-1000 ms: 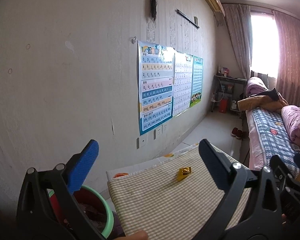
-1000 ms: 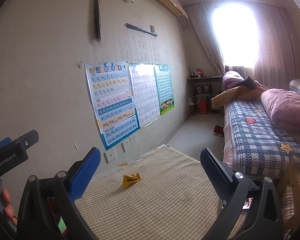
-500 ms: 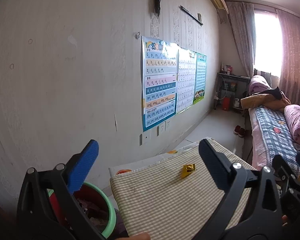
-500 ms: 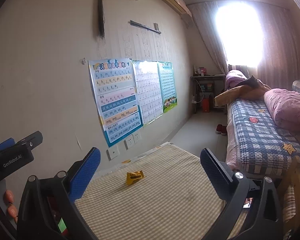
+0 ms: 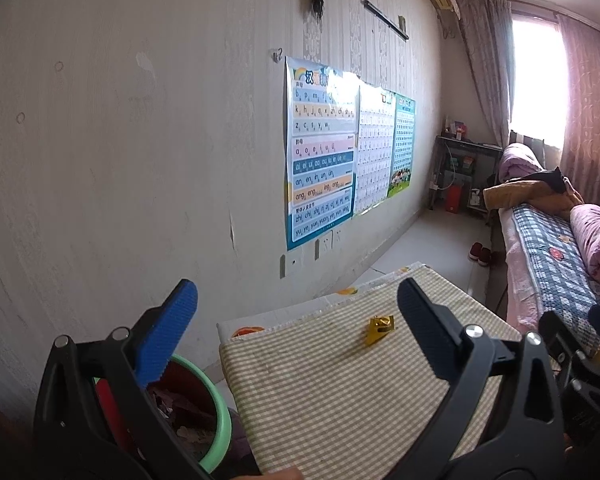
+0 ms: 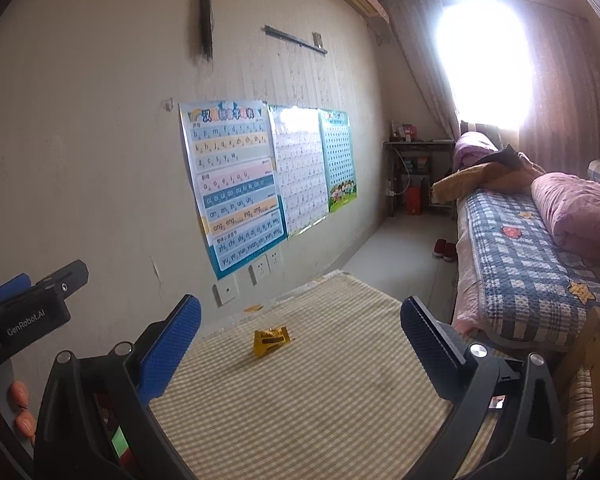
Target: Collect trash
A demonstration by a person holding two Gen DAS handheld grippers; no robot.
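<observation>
Right wrist view: crinkled gold foil wrapper (image 6: pixel 271 340) is seen mid-frame on checked cloth worktop (image 6: pixel 320 400); right claw (image 6: pixel 300 336) spread wide, empty. Left claw (image 5: pixel 296 316) likewise wide; green-rimmed bin (image 5: pixel 216 420) lower left.

Tablecloth (image 6: pixel 320 400) is a tan and white small check, wrapper (image 6: pixel 271 340) on it is shiny gold-yellow. Bin (image 5: pixel 216 420) has a mint green rim, inside looks dark red I think. Bedspread (image 6: pixel 520 276) is blue-white plaid.
</observation>
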